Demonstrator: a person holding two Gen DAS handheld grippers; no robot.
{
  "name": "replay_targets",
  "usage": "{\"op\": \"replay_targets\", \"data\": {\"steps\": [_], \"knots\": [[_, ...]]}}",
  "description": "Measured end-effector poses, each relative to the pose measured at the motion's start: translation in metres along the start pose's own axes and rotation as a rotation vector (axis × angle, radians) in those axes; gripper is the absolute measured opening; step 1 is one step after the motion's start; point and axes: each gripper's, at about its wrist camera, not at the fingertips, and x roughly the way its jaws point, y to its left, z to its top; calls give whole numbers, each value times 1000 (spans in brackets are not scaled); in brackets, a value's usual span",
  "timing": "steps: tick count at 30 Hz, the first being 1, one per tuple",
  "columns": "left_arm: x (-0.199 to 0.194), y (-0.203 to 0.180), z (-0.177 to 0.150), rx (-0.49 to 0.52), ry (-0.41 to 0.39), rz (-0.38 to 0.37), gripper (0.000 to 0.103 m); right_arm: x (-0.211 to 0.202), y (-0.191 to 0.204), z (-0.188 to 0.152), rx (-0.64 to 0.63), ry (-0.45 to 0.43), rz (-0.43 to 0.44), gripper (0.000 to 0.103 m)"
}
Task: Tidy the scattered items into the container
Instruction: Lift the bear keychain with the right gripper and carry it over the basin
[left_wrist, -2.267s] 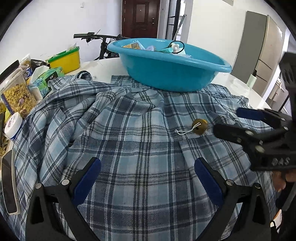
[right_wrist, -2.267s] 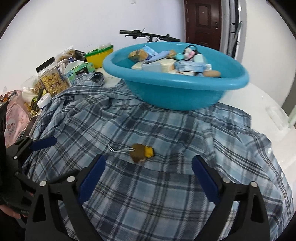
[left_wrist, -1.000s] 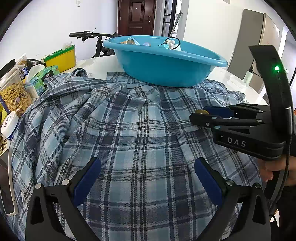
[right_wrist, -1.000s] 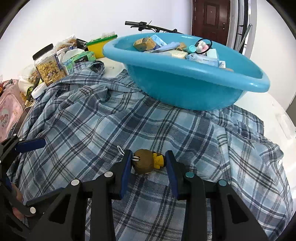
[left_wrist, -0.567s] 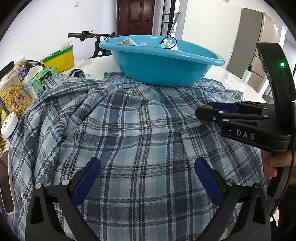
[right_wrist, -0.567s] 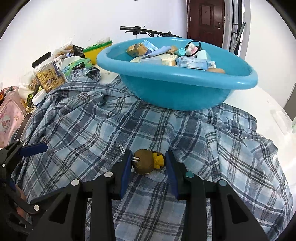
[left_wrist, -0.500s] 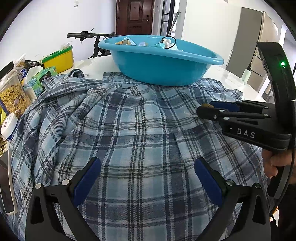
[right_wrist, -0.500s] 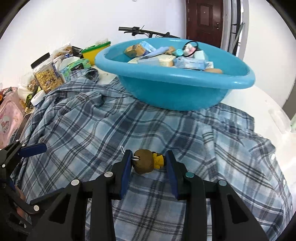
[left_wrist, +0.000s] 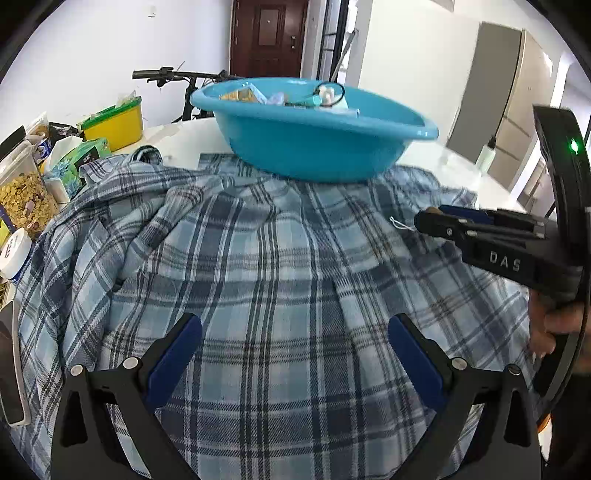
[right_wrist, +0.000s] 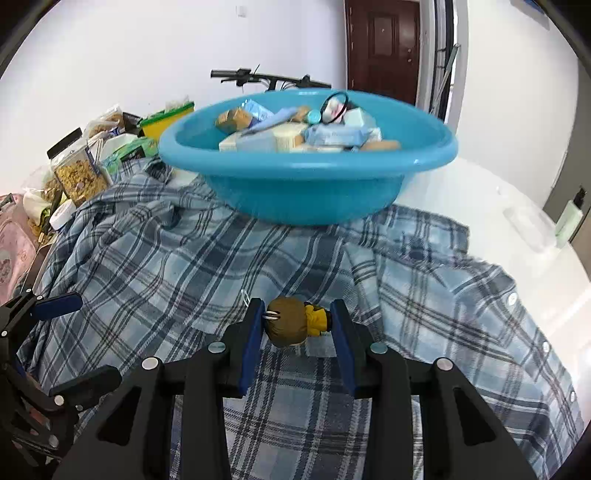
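Observation:
My right gripper (right_wrist: 297, 325) is shut on a small brown and yellow doll keychain (right_wrist: 291, 325) and holds it above the blue plaid shirt (right_wrist: 184, 266). The blue basin (right_wrist: 306, 166), filled with several small items, stands just beyond it on the shirt's far edge. In the left wrist view the right gripper (left_wrist: 428, 219) is at the right, with the keychain's white loop (left_wrist: 399, 223) sticking out; the doll is mostly hidden there. My left gripper (left_wrist: 295, 354) is open and empty, low over the shirt (left_wrist: 258, 277), with the basin (left_wrist: 314, 136) ahead.
Left of the shirt stand a cereal jar (left_wrist: 22, 195), a green tissue pack (left_wrist: 79, 158), a yellow box (left_wrist: 112, 123) and a white-capped jar (left_wrist: 14, 249). A phone (left_wrist: 11, 362) lies at the left edge. A bicycle (left_wrist: 177, 79) and a door are behind. A bottle (right_wrist: 570, 214) stands far right.
My right gripper closed on the keychain and has lifted it off the shirt, moving up and towards the basin. The left gripper stayed open and almost still.

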Motion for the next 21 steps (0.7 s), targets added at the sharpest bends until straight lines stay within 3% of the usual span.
{"op": "replay_targets", "data": {"steps": [8, 14, 20, 21], "knots": [[-35, 9, 25, -61, -193, -16, 102, -27, 4, 14, -14, -99, -31, 35], [-52, 11, 48, -57, -271, -5, 102, -50, 6, 27, -12, -182, -39, 35], [-60, -2, 65, -7, -305, -4, 91, -69, 8, 41, -13, -247, -40, 35], [-62, -4, 69, 0, -315, -1, 86, -72, 8, 44, -13, -258, -40, 35]]}}
